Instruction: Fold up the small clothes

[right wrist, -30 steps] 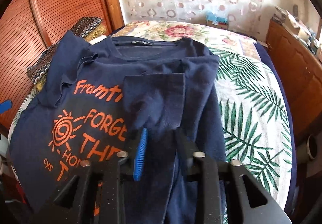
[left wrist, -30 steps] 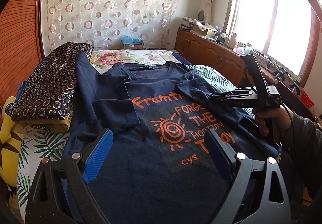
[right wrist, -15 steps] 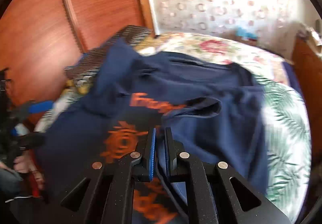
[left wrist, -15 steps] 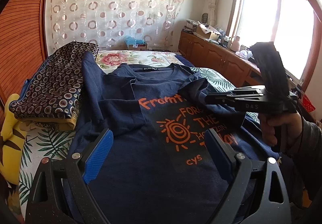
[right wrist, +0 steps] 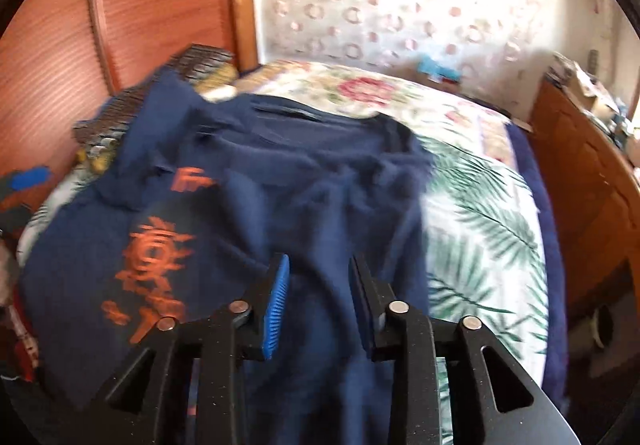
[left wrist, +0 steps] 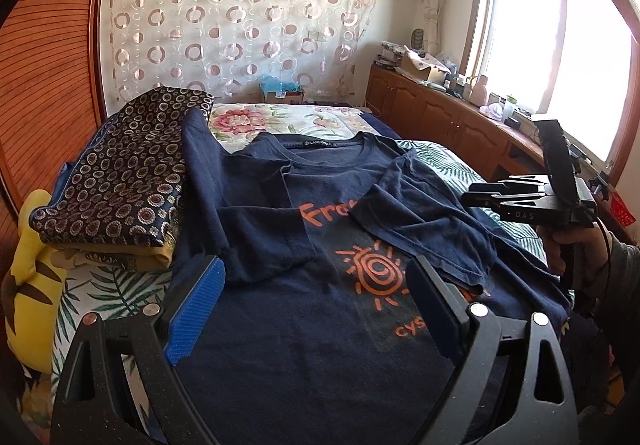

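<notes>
A navy T-shirt [left wrist: 280, 205] with an orange sun print lies face up on the bed, collar away from me. Its left sleeve [left wrist: 256, 229] is folded inward. Its right side flap [left wrist: 424, 221] lies across the print and hides most of the lettering. My left gripper [left wrist: 314, 265] hovers open over the shirt's lower half with nothing between its fingers. My right gripper [right wrist: 319, 260] is opening above the shirt's right side [right wrist: 320, 173]; the cloth lies below its jaws, not pinched. In the left wrist view the right gripper [left wrist: 468, 191] is held by a hand at the shirt's right edge.
A folded stack of patterned cloth [left wrist: 120, 173] and a yellow pillow [left wrist: 28, 285] sit left of the shirt. The leaf-print bedsheet [right wrist: 480, 225] shows to the right. A wooden cabinet [left wrist: 440, 117] runs under the window, and a wooden slatted door [left wrist: 48, 65] stands left.
The right gripper, shut on the shirt's right side half a second ago, drew that cloth inward over the lettering, then parted its jaws and pulled back right. The left gripper stayed put.
</notes>
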The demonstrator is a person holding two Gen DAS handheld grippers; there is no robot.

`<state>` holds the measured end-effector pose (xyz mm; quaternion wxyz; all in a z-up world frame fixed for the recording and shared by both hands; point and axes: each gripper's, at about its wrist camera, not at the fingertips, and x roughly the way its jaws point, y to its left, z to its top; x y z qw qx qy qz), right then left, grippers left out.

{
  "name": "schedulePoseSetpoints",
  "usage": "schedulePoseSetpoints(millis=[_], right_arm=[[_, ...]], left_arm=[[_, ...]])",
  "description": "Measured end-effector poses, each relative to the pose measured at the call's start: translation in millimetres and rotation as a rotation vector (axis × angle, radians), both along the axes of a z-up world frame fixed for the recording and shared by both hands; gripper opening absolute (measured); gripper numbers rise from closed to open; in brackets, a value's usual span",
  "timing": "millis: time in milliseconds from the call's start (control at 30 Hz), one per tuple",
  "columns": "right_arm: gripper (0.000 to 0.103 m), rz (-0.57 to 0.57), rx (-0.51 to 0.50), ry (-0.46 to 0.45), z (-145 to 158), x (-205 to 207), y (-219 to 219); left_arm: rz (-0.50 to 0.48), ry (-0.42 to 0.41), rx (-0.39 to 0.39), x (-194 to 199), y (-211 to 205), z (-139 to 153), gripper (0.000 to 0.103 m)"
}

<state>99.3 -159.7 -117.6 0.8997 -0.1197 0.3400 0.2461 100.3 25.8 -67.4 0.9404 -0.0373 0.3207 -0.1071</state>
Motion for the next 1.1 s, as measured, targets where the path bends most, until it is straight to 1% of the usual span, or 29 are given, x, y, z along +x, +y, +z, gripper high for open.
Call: schedulePoseSetpoints(millis=[100, 233, 400, 533, 633, 700, 733, 767, 800, 833, 900, 933, 1033, 1100], right_arm=[[0.035, -0.054, -0.010, 0.022, -6, 27, -11], [0.035, -0.051, -0.001, 0.034, -6, 56, -10], [0.035, -0.043, -0.016, 0.062, -16, 91, 4], [0.035, -0.013, -0.021, 0.066, -20, 108, 25], [0.035, -0.007, -0.025, 0.081, -24, 121, 31], [0.035, -0.017, -0.048, 0.095, -29, 129, 32], [0.027, -0.010, -0.058, 0.082, -29, 128, 33], [0.020, 0.007, -0.079, 0.073, -30, 126, 36], [0.009, 0.027, -0.094, 0.059, -31, 124, 40], [0.005, 0.047, -0.100, 0.055, -32, 122, 42], [0.003, 0.052, -0.112, 0.048, -31, 120, 40], [0.003, 0.053, -0.095, 0.044, -27, 120, 36], [0.003, 0.037, -0.069, 0.022, -10, 122, 17], [0.003, 0.011, -0.076, 0.003, -1, 127, 2]], left_arm=[[0.006, 0.000, 0.022, 12, 6, 2, 0.093], [0.013, 0.001, 0.055, 31, 13, 3, 0.093], [0.025, 0.016, 0.051, 49, 20, 2, 0.093], [0.022, 0.019, 0.049, 60, 22, 3, 0.093], [0.022, 0.026, 0.056, 70, 22, 3, 0.093], [0.030, 0.031, 0.066, 76, 25, 3, 0.093], [0.032, 0.032, 0.066, 79, 27, 3, 0.093], [0.034, 0.034, 0.064, 82, 29, 3, 0.093], [0.036, 0.037, 0.065, 85, 31, 3, 0.093], [0.040, 0.037, 0.068, 87, 32, 3, 0.093], [0.048, 0.043, 0.074, 93, 36, 4, 0.093], [0.049, 0.045, 0.075, 96, 37, 4, 0.093], [0.055, 0.046, 0.081, 104, 42, 7, 0.093], [0.061, 0.044, 0.089, 109, 44, 10, 0.093]])
